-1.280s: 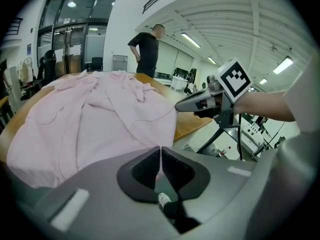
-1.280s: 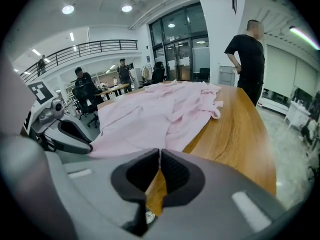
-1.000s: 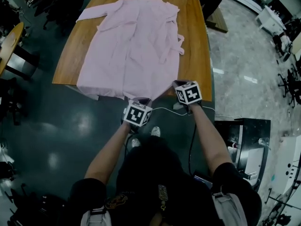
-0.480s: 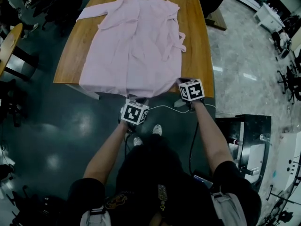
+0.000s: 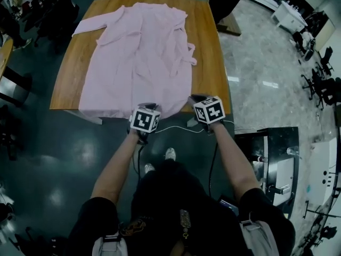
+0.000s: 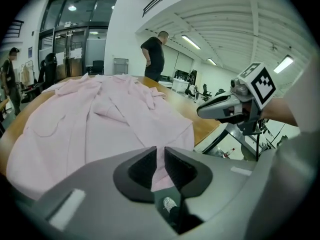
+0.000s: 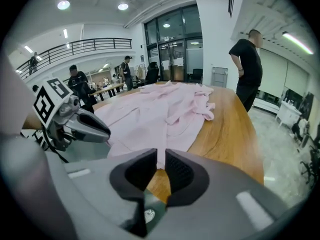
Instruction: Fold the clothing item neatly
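A pink robe (image 5: 136, 57) lies spread flat on the wooden table (image 5: 208, 63), collar at the far end and hem at the near edge. My left gripper (image 5: 149, 107) is at the middle of that hem, my right gripper (image 5: 194, 97) at its right corner. In the left gripper view the left gripper (image 6: 160, 156) has just been opening; its pads stand a narrow slit apart, with the robe (image 6: 100, 129) showing beyond them and nothing pinched. The right gripper (image 7: 161, 159) has likewise just opened a slit, through which I see pink cloth (image 7: 155, 114) and bare wood.
A person in black (image 7: 246, 66) stands at the table's far right corner. A dark cabinet (image 5: 272, 153) sits to my right, office chairs (image 5: 319, 79) beyond it. A white cable (image 5: 176, 128) runs across the floor by my feet. Another table edge (image 5: 4, 49) lies far left.
Both grippers stay at the near hem. The left one has shifted a little to the left along it. The robe still lies flat.
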Demonstrator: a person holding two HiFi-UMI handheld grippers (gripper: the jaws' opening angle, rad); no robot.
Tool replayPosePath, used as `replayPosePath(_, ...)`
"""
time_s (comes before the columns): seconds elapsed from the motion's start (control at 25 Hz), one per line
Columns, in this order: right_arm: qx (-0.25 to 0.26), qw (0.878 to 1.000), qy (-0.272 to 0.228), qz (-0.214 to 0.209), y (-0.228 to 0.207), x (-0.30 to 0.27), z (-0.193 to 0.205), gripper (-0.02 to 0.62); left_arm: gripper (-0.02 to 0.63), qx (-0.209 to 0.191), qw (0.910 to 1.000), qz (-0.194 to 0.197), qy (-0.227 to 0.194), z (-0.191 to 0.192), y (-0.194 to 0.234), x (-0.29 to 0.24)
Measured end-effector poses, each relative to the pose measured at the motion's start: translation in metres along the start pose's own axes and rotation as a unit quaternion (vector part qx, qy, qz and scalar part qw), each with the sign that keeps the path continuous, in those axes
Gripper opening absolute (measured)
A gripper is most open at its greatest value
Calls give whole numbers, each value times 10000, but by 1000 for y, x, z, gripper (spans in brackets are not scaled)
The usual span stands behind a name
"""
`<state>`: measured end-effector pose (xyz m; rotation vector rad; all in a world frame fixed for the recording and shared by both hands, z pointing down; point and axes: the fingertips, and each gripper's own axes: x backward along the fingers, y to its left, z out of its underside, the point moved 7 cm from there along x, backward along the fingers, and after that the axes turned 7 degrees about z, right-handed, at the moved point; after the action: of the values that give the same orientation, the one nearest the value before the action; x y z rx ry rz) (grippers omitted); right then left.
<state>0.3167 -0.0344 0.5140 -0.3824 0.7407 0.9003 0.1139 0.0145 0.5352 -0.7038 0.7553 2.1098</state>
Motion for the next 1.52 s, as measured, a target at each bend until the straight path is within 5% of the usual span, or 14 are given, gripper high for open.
replayPosePath(0.2,69,9995,-73,-298,15,-4,-6,38,125,2,9996,225,152,-9,3,-28)
replayPosePath(0.44,57,9989,-49,-462,19,-9,-2,38,42,42,9985,386,374,-5,-4,-44)
replayPosePath(0.76,-424,9936,-180,-1031,41,-12,-12,40,40,-147,9983,482,310,14,-37,-20)
replayPosePath(0.92,-737,9877,64,-1378,66,-21,-8,126,40,-313,9983,424,261,25,-48,-7)
replayPosePath(1.16,-974,9810,514,-1595,93,-36,-1,129,43,-575,9972,414,245,37,-65,10)
replayPosePath(1.28,-815,9818,710,-1564,100,-37,6,11,59,-654,9964,492,228,44,-69,18)
replayPosePath(1.52,-394,9813,805,-1701,107,-21,26,9,75,-417,9983,378,164,66,-41,46)
